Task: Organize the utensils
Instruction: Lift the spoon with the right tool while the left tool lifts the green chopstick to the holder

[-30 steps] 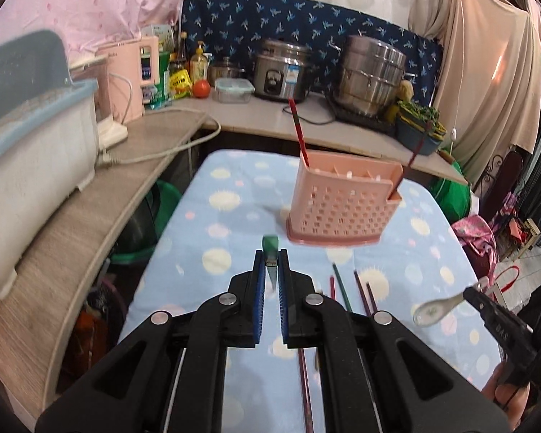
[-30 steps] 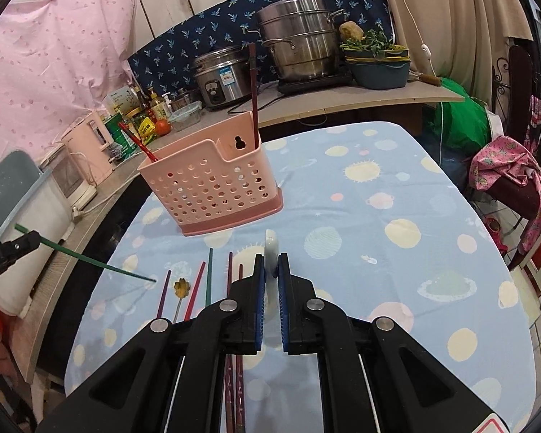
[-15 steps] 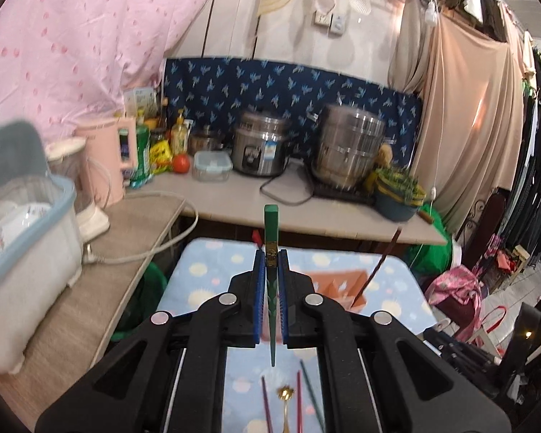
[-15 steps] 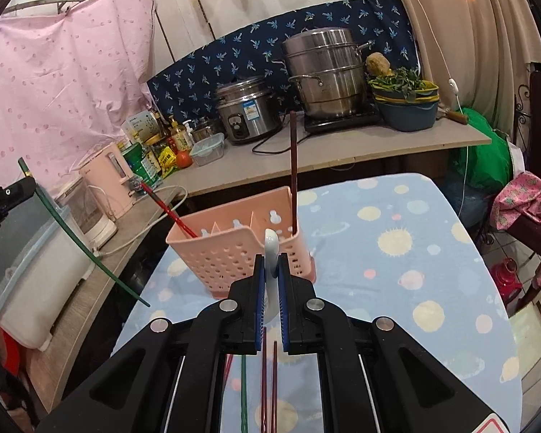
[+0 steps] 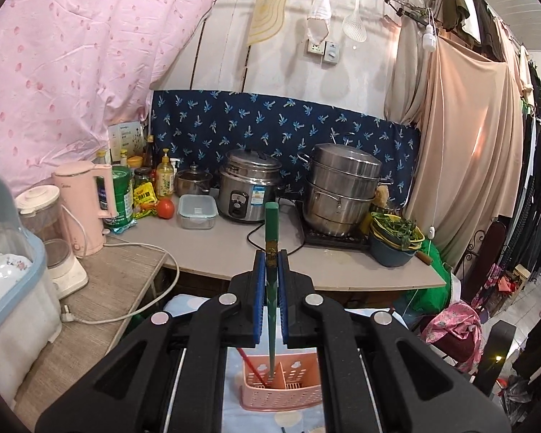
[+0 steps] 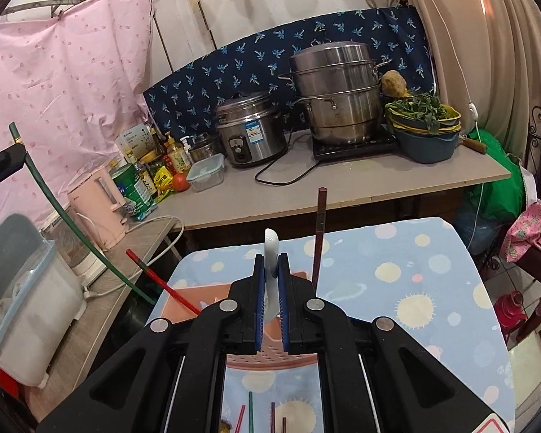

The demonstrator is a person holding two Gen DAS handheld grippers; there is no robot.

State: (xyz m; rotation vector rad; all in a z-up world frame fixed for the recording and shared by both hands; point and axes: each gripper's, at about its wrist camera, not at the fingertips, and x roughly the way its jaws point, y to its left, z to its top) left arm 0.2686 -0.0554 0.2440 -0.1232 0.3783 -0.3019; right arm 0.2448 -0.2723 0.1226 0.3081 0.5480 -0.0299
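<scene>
My left gripper (image 5: 270, 256) is shut on a green chopstick (image 5: 271, 231) that stands almost upright, its lower tip hanging over the left compartment of the pink perforated utensil basket (image 5: 283, 393). A red chopstick (image 5: 250, 364) leans in that basket. My right gripper (image 6: 271, 259) is shut on a white spoon (image 6: 271, 247), held above the basket (image 6: 270, 362), which it partly hides. A dark brown chopstick (image 6: 320, 234) and the red chopstick (image 6: 162, 281) stick out of the basket. The left gripper (image 6: 0, 160) with the green chopstick (image 6: 72, 223) shows at the far left.
Several loose chopsticks (image 6: 250, 413) lie on the blue dotted tablecloth (image 6: 414, 270) in front of the basket. Behind the table a counter (image 5: 216, 249) carries a rice cooker (image 5: 250, 191), a steamer pot (image 5: 339, 191), a pink kettle (image 5: 86, 205) and bowls of greens (image 5: 395, 238). A dish box (image 5: 11, 281) stands left.
Both grippers have risen and come in over the basket. The green chopstick has swung from pointing forward to nearly upright above it. The spoon stays gripped.
</scene>
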